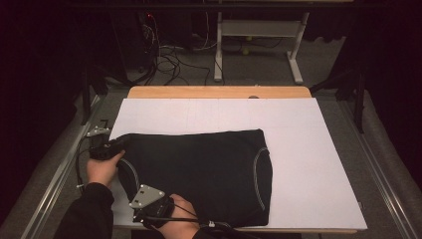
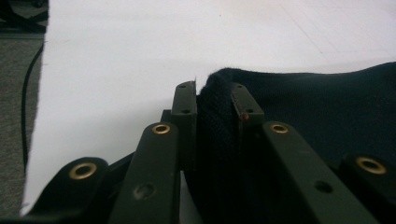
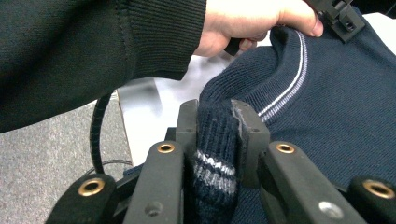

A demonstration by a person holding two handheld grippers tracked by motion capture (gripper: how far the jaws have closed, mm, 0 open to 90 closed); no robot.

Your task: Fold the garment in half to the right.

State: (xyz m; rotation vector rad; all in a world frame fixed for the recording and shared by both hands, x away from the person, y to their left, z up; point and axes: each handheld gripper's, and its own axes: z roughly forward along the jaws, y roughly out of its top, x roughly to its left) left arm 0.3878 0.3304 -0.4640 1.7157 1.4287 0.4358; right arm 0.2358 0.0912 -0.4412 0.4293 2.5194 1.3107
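Knitted navy sweater (image 1: 199,174) between both hand-held grippers' clamped jaws.

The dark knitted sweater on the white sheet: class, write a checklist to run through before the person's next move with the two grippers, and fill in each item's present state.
1. Left gripper shut on the sweater: ok, a fold of knit sits clamped between its jaws.
2. Right gripper shut on the sweater: ok, it pinches the striped ribbed edge.
3. Both grips at the garment's left end in the high view: ok.
4. Sweater lies wholly on the white sheet: ok in the high view.
5. Sweater lies flat, without wrinkles: cannot tell, too dark.
6. Left gripper's cable free of the fabric: ok, it hangs beside the table edge.
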